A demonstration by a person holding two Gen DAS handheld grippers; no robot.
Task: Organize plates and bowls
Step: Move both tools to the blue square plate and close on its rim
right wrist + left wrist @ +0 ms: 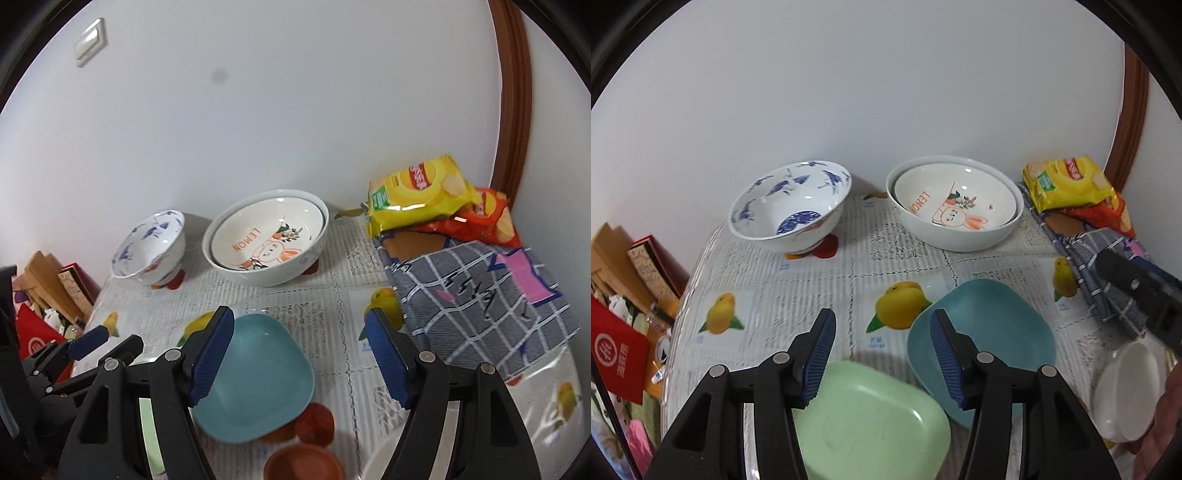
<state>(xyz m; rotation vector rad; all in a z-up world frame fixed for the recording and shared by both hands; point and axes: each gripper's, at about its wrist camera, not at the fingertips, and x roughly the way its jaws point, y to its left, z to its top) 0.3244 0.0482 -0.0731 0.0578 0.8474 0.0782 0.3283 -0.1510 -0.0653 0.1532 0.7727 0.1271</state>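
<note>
White wall backs the fruit-print surface point(827, 266). At 12 o'clock sit a blue-and-white bowl point(790, 205) and a rabbit-print bowl point(955, 201) nested in a larger white bowl point(960, 236). Nearer, a green plate point(871, 421) lies beside a blue plate point(993, 332). Left hand-held gripper point(882, 354) and right hand-held gripper point(301, 354) hover open, holding nothing.
</note>
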